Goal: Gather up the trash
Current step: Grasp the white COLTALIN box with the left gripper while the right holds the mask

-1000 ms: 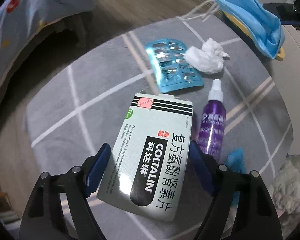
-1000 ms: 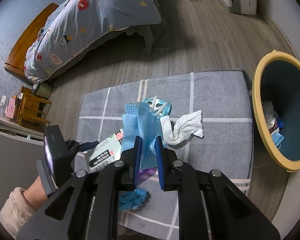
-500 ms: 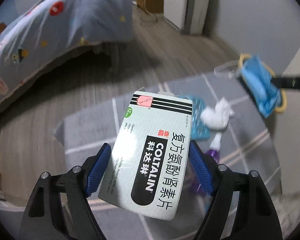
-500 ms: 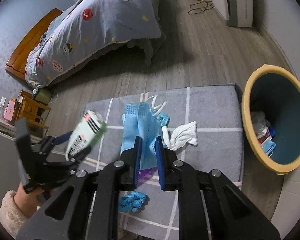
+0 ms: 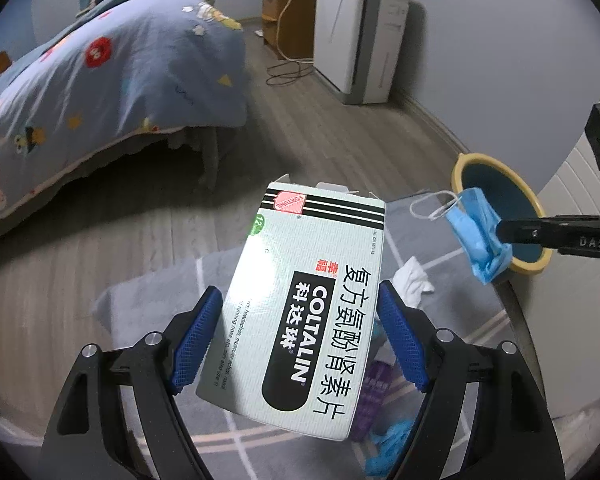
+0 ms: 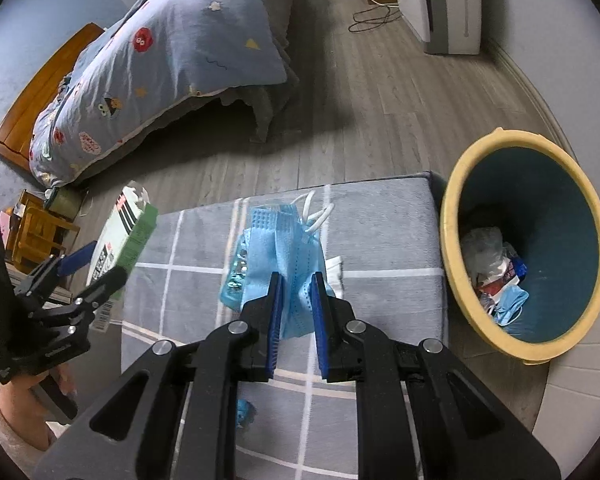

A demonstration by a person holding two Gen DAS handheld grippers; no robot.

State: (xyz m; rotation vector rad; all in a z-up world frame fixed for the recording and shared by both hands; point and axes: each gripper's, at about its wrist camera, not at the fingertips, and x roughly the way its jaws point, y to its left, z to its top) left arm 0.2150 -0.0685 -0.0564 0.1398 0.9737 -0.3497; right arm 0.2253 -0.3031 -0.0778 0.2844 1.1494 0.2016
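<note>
My left gripper is shut on a white and green medicine box, held in the air above the grey checked mat. From the right wrist view, that left gripper and the medicine box hang over the mat's left edge. My right gripper is shut on a blue face mask, which dangles above the mat. A yellow-rimmed bin with trash inside stands just right of the mat. The mask hangs in front of the bin in the left wrist view.
On the mat lie a white tissue, a blister pack, a purple spray bottle and a crumpled blue glove. A bed stands behind, a white appliance and a cable by the far wall.
My left gripper has lifted the medicine box off the mat and tilted upward. The right gripper has carried the mask a little toward the bin.
</note>
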